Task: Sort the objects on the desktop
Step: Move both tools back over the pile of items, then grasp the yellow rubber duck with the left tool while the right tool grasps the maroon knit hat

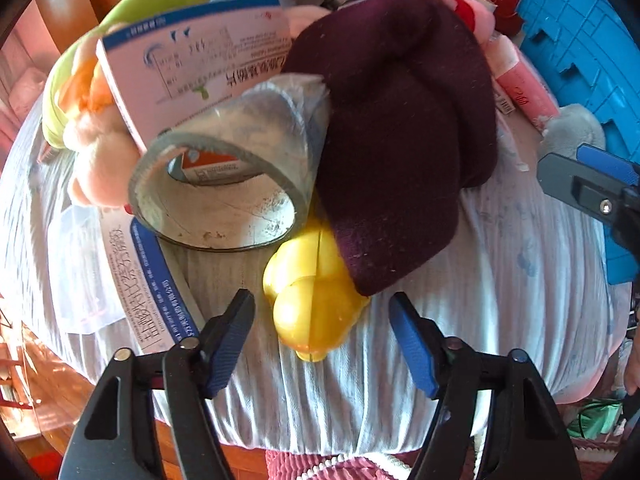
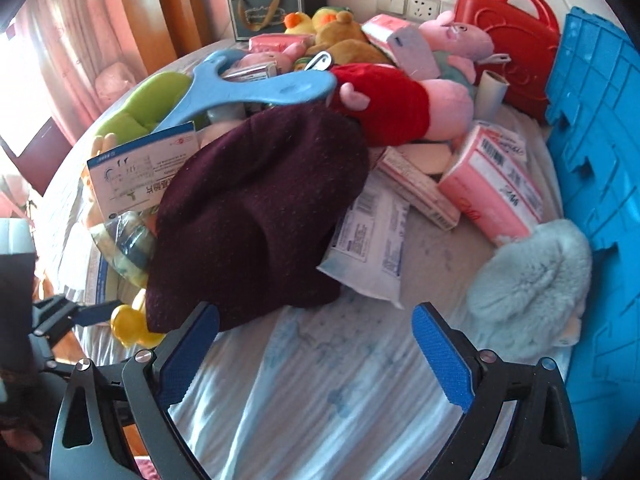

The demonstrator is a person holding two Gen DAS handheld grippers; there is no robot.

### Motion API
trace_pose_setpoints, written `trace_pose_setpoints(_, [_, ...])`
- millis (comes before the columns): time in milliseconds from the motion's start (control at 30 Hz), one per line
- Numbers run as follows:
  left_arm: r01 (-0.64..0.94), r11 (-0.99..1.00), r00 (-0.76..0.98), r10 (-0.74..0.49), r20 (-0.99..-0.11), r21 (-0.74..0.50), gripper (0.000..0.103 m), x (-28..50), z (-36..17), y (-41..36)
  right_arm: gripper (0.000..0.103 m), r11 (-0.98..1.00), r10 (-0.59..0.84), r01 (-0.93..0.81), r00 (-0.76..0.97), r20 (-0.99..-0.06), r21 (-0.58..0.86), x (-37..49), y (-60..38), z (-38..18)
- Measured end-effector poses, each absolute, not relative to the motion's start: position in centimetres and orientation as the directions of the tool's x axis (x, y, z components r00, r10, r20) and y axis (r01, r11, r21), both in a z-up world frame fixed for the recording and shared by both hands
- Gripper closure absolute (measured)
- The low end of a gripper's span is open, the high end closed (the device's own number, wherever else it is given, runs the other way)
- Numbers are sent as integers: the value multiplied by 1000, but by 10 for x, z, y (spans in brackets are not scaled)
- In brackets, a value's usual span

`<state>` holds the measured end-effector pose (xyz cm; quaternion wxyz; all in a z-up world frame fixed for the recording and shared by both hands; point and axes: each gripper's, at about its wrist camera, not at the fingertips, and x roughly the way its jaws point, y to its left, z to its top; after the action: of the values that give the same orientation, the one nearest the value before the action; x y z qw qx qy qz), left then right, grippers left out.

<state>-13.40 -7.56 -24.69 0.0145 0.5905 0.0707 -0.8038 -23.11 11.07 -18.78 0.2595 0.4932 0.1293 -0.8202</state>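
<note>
A heap of objects lies on a round table with a striped cloth (image 1: 500, 280). A dark maroon knit cloth (image 1: 400, 140) (image 2: 256, 216) drapes over the heap. A yellow plastic toy (image 1: 312, 304) (image 2: 128, 324) pokes out from under it. My left gripper (image 1: 322, 316) is open, its fingers either side of the toy's near end, not touching. A clear tape roll (image 1: 224, 184) leans on a white and blue box (image 1: 192, 68). My right gripper (image 2: 316, 352) is open and empty over bare cloth, in front of the maroon cloth.
A blue plastic crate (image 2: 592, 184) (image 1: 580, 52) stands at the right. A grey fluffy toy (image 2: 532, 288), pink boxes (image 2: 492, 192), a white pack (image 2: 372, 240), a red and pink plush (image 2: 400, 108), a blue hanger (image 2: 248, 92) and a red case (image 2: 508, 36) crowd the table.
</note>
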Motion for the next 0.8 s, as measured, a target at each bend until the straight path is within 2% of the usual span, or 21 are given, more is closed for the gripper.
trace_pose_setpoints(300, [80, -995, -324, 35, -946, -64, 39, -141, -252, -72, 4, -837, -323, 534, -307, -895, 119, -248, 90, -213])
trace_pose_setpoints(367, [58, -997, -342, 18, -940, -41, 48, -143, -252, -68, 4, -842, -327, 522, -290, -900, 138, -253, 87, -221])
trace_pose_setpoints(400, [48, -999, -347, 6, -938, -24, 48, -143, -251, -65, 4, -843, -329, 517, -282, -901, 147, -256, 86, -224])
trace_pose_setpoints(633, [54, -995, -377, 63, -924, -90, 48, -137, -235, -71, 4, -856, -356, 482, -294, -887, 184, -270, 75, -235])
trace_pose_setpoints(667, [53, -995, -394, 62, -917, -90, 48, -136, -228, -71, 8, -855, -363, 483, -299, -883, 188, -271, 74, -236])
trace_pose_setpoints(700, [55, -995, -412, 57, -909, -87, 48, -135, -221, -71, 16, -852, -369, 488, -301, -879, 190, -272, 72, -237])
trace_pose_setpoints(767, [53, -996, -440, 46, -897, -77, 48, -134, -208, -71, 66, -831, -396, 519, -295, -870, 202, -269, 64, -233])
trace_pose_setpoints(800, [54, -996, -457, 42, -889, -75, 48, -133, -201, -71, 77, -828, -379, 534, -308, -872, 171, -266, 59, -229])
